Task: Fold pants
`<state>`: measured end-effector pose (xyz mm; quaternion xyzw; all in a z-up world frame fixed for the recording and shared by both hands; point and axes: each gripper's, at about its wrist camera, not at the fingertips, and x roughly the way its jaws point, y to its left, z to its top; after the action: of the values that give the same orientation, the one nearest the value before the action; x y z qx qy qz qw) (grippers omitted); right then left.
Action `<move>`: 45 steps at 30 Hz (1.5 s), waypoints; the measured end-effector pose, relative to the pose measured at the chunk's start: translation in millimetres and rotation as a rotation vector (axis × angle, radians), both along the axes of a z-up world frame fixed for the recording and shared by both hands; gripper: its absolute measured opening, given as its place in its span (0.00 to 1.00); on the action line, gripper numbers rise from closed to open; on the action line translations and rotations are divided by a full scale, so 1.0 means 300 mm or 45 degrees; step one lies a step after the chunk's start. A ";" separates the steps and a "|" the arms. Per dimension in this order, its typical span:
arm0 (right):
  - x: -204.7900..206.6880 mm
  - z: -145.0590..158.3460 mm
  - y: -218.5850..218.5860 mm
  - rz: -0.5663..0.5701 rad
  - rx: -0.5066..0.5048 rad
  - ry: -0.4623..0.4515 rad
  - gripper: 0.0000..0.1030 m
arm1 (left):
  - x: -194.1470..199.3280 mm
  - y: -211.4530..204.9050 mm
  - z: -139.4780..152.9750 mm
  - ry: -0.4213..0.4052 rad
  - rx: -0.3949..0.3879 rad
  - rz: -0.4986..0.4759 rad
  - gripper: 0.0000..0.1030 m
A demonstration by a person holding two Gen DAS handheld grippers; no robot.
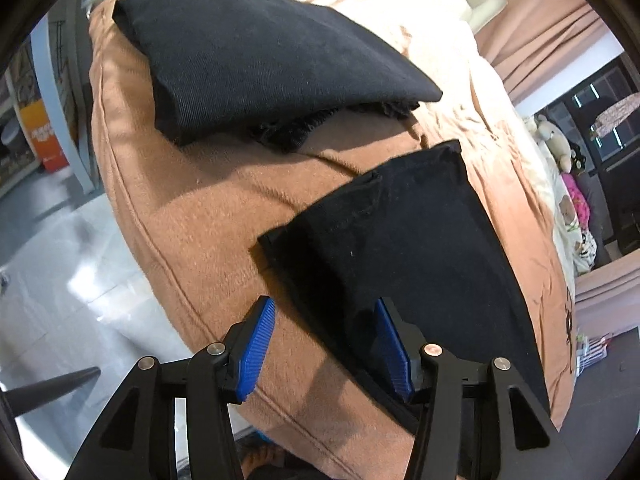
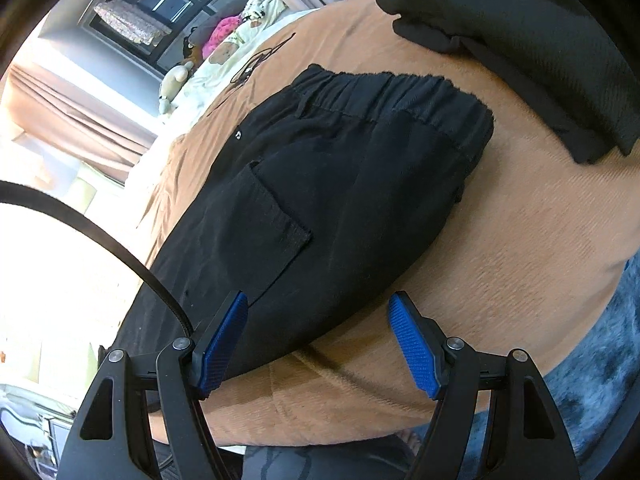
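Black pants (image 1: 408,240) lie flat on a tan blanket (image 1: 208,216) on a bed. The left wrist view shows the leg end with its hem. The right wrist view shows the same pants (image 2: 340,184) at the elastic waistband (image 2: 400,96) and a patch pocket (image 2: 256,224). My left gripper (image 1: 324,344) is open, hovering over the lower edge of the leg. My right gripper (image 2: 320,340) is open above the near edge of the pants. Neither holds anything.
A second folded black garment (image 1: 260,68) lies farther up the bed and shows in the right wrist view (image 2: 532,52) at the top right. Soft toys and bedding (image 1: 560,168) lie at the bed's side. A white tiled floor (image 1: 60,272) is to the left.
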<state>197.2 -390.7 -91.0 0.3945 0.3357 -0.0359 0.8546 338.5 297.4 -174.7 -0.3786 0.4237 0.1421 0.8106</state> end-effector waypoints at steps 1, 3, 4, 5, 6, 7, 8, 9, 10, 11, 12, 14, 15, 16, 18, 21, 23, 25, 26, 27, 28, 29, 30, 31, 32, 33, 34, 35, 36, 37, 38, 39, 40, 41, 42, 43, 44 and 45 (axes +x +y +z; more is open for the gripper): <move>0.001 -0.004 -0.002 0.003 0.003 0.000 0.70 | 0.003 0.002 0.000 -0.012 -0.001 0.005 0.53; 0.017 -0.010 -0.004 0.003 0.010 -0.006 0.70 | 0.017 0.015 -0.005 -0.050 -0.014 0.018 0.53; 0.022 -0.017 -0.013 -0.002 0.025 -0.015 0.70 | 0.025 0.019 -0.006 -0.065 -0.022 0.021 0.53; 0.012 -0.021 -0.010 -0.009 0.037 -0.021 0.70 | 0.030 0.024 -0.003 -0.095 -0.025 0.027 0.51; 0.016 -0.029 -0.020 -0.020 0.056 -0.034 0.70 | 0.030 0.026 0.003 -0.124 -0.027 0.031 0.43; 0.017 -0.034 -0.023 -0.028 0.069 -0.044 0.70 | 0.028 0.026 0.007 -0.154 -0.033 0.032 0.38; 0.016 -0.041 -0.029 -0.039 0.083 -0.056 0.70 | 0.024 0.025 0.009 -0.195 -0.050 0.033 0.38; 0.020 -0.049 -0.042 -0.055 0.106 -0.074 0.70 | 0.022 0.023 0.005 -0.219 -0.071 0.033 0.38; 0.021 -0.055 -0.045 -0.061 0.126 -0.090 0.70 | 0.023 0.020 -0.002 -0.223 -0.084 0.027 0.38; 0.024 -0.064 -0.057 -0.079 0.148 -0.110 0.70 | 0.031 0.012 -0.015 -0.214 -0.100 0.008 0.38; 0.028 -0.074 -0.060 -0.091 0.162 -0.121 0.70 | 0.040 0.002 -0.032 -0.193 -0.112 -0.012 0.38; 0.039 -0.095 -0.083 -0.118 0.198 -0.142 0.70 | 0.046 -0.012 -0.047 -0.182 -0.105 -0.024 0.38; 0.046 -0.107 -0.097 -0.133 0.220 -0.149 0.70 | 0.050 -0.011 -0.047 -0.184 -0.099 -0.024 0.38; 0.055 -0.118 -0.095 -0.141 0.232 -0.156 0.70 | 0.053 -0.009 -0.048 -0.189 -0.105 -0.021 0.37; 0.063 -0.131 -0.109 -0.161 0.246 -0.168 0.70 | 0.062 0.014 -0.052 -0.198 -0.121 0.009 0.30; 0.059 -0.137 -0.126 -0.223 0.249 -0.181 0.65 | 0.072 0.037 -0.059 -0.194 -0.131 0.029 0.24; 0.058 -0.144 -0.146 -0.270 0.241 -0.166 0.58 | 0.073 0.041 -0.056 -0.186 -0.122 0.023 0.23; 0.060 -0.155 -0.172 -0.312 0.254 -0.153 0.49 | 0.073 0.040 -0.052 -0.177 -0.106 0.016 0.23; 0.066 -0.152 -0.177 -0.316 0.253 -0.151 0.41 | 0.074 0.041 -0.051 -0.173 -0.106 0.017 0.23; 0.075 -0.153 -0.191 -0.320 0.244 -0.141 0.26 | 0.073 0.041 -0.051 -0.172 -0.107 0.020 0.23; 0.078 -0.149 -0.195 -0.320 0.238 -0.138 0.17 | 0.075 0.041 -0.050 -0.171 -0.106 0.021 0.20; 0.084 -0.138 -0.201 -0.314 0.222 -0.142 0.08 | 0.072 0.040 -0.045 -0.174 -0.101 0.020 0.17; 0.087 -0.119 -0.200 -0.312 0.188 -0.138 0.06 | 0.071 0.037 -0.037 -0.180 -0.094 0.016 0.11; 0.087 -0.093 -0.190 -0.309 0.145 -0.136 0.05 | 0.070 0.032 -0.028 -0.187 -0.087 0.010 0.09; 0.081 -0.072 -0.185 -0.308 0.125 -0.146 0.03 | 0.064 0.027 -0.015 -0.197 -0.082 0.002 0.08; 0.065 -0.046 -0.180 -0.310 0.109 -0.165 0.02 | 0.061 0.023 -0.005 -0.208 -0.083 -0.004 0.07; 0.048 -0.020 -0.174 -0.318 0.101 -0.183 0.02 | 0.059 0.021 0.003 -0.220 -0.085 -0.008 0.06; 0.030 -0.001 -0.158 -0.322 0.090 -0.193 0.01 | 0.053 0.020 0.014 -0.235 -0.088 -0.015 0.06; 0.020 0.013 -0.143 -0.323 0.073 -0.198 0.01 | 0.046 0.022 0.023 -0.251 -0.096 -0.019 0.05; 0.007 0.020 -0.126 -0.322 0.053 -0.201 0.01 | 0.045 0.025 0.026 -0.259 -0.107 -0.019 0.05; -0.007 0.022 -0.113 -0.329 0.036 -0.202 0.01 | 0.037 0.030 0.027 -0.272 -0.129 -0.020 0.05; -0.017 0.016 -0.100 -0.340 0.032 -0.199 0.01 | 0.036 0.030 0.028 -0.279 -0.136 -0.024 0.05; -0.040 0.004 -0.091 -0.367 0.037 -0.190 0.01 | 0.035 0.028 0.027 -0.285 -0.140 -0.034 0.05; -0.044 -0.006 -0.087 -0.388 0.035 -0.185 0.01 | 0.037 0.023 0.023 -0.283 -0.140 -0.050 0.05; -0.065 -0.019 -0.077 -0.422 0.021 -0.179 0.01 | 0.042 0.017 0.017 -0.270 -0.129 -0.061 0.05; -0.065 -0.026 -0.067 -0.422 -0.007 -0.166 0.01 | 0.050 0.012 0.011 -0.254 -0.116 -0.063 0.05; -0.062 -0.034 -0.057 -0.409 -0.021 -0.152 0.01 | 0.057 0.014 -0.002 -0.236 -0.113 -0.064 0.05; -0.053 -0.049 -0.045 -0.401 -0.017 -0.118 0.02 | 0.061 0.020 -0.017 -0.228 -0.128 -0.059 0.06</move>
<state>181.2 -404.2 -105.8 0.4378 0.2296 -0.1535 0.8556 356.8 303.2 -179.7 -0.4201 0.3646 0.0675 0.8283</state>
